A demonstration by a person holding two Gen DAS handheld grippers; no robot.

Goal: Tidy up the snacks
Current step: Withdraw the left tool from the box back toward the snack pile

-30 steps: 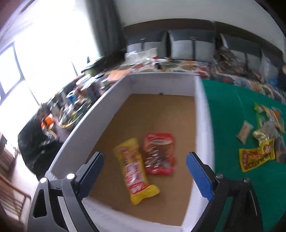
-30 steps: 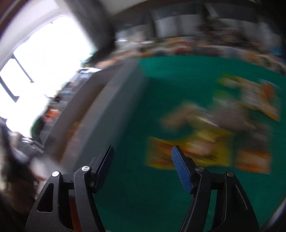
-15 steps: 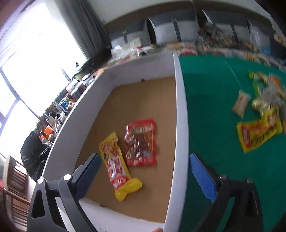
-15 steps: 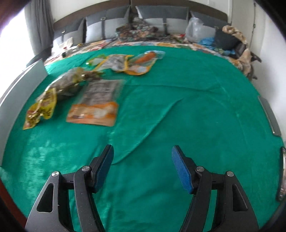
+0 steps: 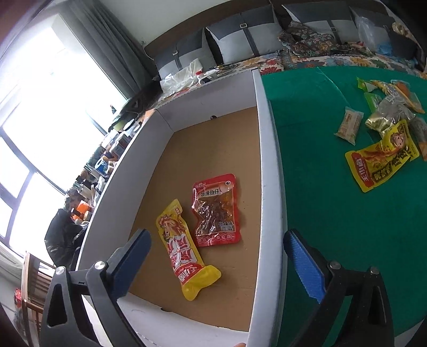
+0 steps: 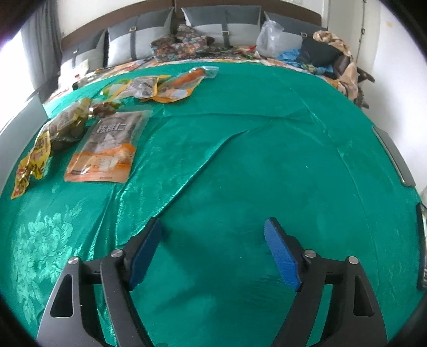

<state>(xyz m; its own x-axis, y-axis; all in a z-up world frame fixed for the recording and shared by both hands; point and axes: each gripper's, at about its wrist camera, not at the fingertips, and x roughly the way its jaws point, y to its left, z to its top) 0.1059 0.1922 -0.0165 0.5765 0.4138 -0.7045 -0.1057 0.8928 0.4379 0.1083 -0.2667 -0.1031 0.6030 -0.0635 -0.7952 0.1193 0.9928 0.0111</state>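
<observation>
A white-walled cardboard box (image 5: 268,170) with a brown floor holds a yellow snack pack (image 5: 184,251) and a red fish-snack pack (image 5: 216,211). My left gripper (image 5: 216,264) hovers above the box's near end, open and empty. On the green cloth (image 6: 267,165) to the right lie several loose snacks: a yellow pack (image 5: 381,160), a small pale pack (image 5: 349,125), an orange and grey walnut pouch (image 6: 106,149) and a yellow pack (image 6: 32,162). My right gripper (image 6: 213,253) hangs over bare cloth, its jaws opening with nothing between them.
Grey cushions (image 6: 218,24) and a patterned bedspread (image 5: 320,58) line the far edge. A clear plastic bag (image 6: 269,37) and bundled clothes (image 6: 328,53) sit at the far right. Left of the box are a bright window (image 5: 40,120) and cluttered shelves (image 5: 106,160).
The right gripper swung from the snack pile by the box to bare cloth on the right, and its jaws widened. The left gripper shifted slightly and rolled over the box.
</observation>
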